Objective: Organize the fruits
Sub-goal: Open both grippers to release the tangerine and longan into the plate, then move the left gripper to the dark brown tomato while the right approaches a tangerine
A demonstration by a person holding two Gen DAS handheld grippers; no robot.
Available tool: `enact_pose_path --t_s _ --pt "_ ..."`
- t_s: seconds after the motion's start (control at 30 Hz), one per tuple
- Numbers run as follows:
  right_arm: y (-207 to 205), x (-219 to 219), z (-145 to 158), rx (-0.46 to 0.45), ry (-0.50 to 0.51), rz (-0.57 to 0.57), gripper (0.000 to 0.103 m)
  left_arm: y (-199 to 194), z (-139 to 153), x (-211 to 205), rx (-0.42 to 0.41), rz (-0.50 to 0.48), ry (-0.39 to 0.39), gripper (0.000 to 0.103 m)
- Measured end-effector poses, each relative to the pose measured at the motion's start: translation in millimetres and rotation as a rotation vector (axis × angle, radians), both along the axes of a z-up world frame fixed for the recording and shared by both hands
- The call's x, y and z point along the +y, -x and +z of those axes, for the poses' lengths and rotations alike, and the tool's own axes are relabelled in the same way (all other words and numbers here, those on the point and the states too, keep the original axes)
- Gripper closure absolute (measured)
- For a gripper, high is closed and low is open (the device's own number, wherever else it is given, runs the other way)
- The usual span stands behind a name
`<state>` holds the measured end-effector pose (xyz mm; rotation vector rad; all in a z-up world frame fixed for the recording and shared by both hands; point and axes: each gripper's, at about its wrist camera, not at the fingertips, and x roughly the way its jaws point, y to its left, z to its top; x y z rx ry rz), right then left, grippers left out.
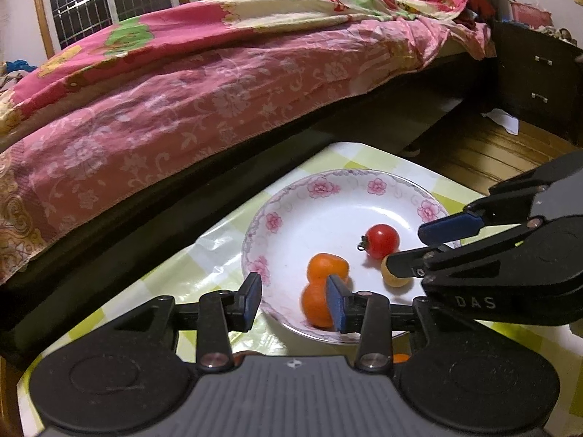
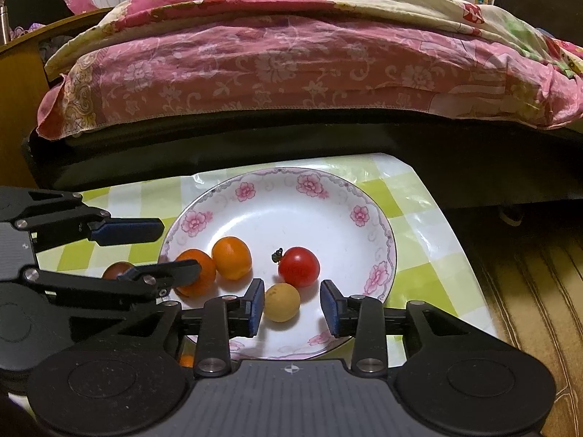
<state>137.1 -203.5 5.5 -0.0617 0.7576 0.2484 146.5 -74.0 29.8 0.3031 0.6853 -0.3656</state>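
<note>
- The plate (image 2: 368, 196), white with a ring of pink flowers on its rim, sits on the worktop (image 2: 419, 218) and holds four fruits.
- Two orange fruits lie touching each other on the plate's left part: the nearer orange fruit (image 2: 198, 266) is partly covered by a finger of the left tool, the farther orange fruit (image 2: 231, 258) is in full view.
- A red tomato (image 2: 299, 267) with a small dark stem sits near the plate's middle, apart from the orange pair.
- A small tan fruit (image 2: 281, 302) lies just in front of the tomato, touching or almost touching it.
- The right tool (image 2: 292, 304) has its jaws apart around the tan fruit; the left blue pad is right beside it, the right pad stands clear, and nothing is clamped.
- The left tool (image 1: 297, 300) has its jaws apart over the plate's near rim; its right pad is at the nearer orange fruit, its left pad is outside the rim, and it grips nothing.
- A dark reddish fruit (image 2: 117, 269) lies on the worktop just left of the plate, partly hidden behind the left tool.
- The worktop wears a glossy cloth checked in yellow-green and white.
- Behind it stands a bed (image 2: 277, 73) with a pink flowered cover; wooden floor (image 2: 528, 291) shows to the right.
</note>
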Motion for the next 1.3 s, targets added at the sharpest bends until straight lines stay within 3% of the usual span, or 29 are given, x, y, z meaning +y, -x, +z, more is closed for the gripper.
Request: enact_pose_path --t_s 0.47,0.77,0.9,1.3 --pt "9.8 5.9 6.2 -0.006 -0.018 0.027 0.071 4.7 6.6 32.7 0.005 0.053 0.017 0.057" --pt "33.0 16.1 7.6 0.013 -0.041 0.100 0.071 18.6 -6.9 61.7 0.053 0.061 0.000 0.056" --pt "45.5 20.3 2.0 0.037 -0.041 0.136 0.070 24.2 -12.1 66.6 0.059 0.029 0.007 0.052" --pt "56.5 22.4 -2.9 0.072 -0.040 0.177 0.068 22.2 -14.6 64.1 0.078 -0.046 0.019 0.051"
